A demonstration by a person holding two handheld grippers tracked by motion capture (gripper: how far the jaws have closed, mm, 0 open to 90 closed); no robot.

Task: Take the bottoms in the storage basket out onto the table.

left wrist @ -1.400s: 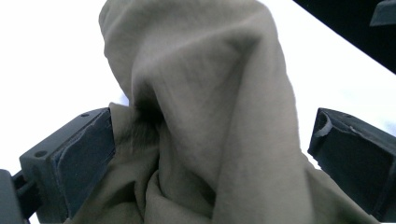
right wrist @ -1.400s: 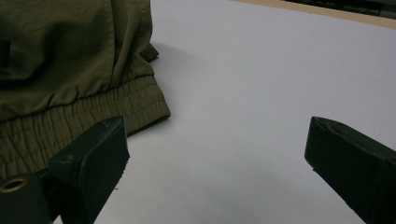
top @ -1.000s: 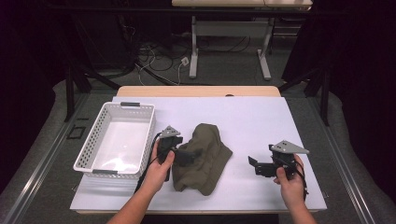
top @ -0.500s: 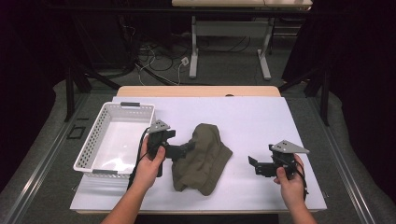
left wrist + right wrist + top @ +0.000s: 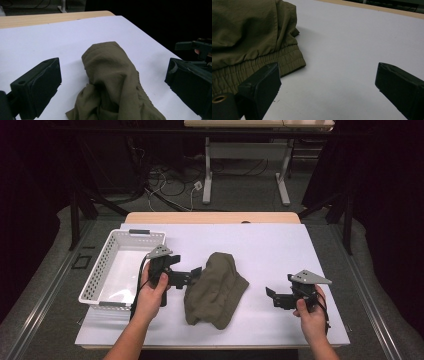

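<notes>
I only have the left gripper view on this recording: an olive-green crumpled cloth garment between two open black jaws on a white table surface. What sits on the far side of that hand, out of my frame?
Observer: In the high view a white perforated plastic basket stands beside the left gripper, on the side away from the olive-green crumpled cloth garment.
Operator: Anything in the basket?
Observer: It looks empty; its pale floor shows bare.
Operator: Is the right gripper on the garment?
Observer: No. In the high view the right gripper is apart from it, with bare white table surface between them.
Operator: What faces it?
Observer: In the right gripper view, the garment's gathered elastic hem.
</notes>
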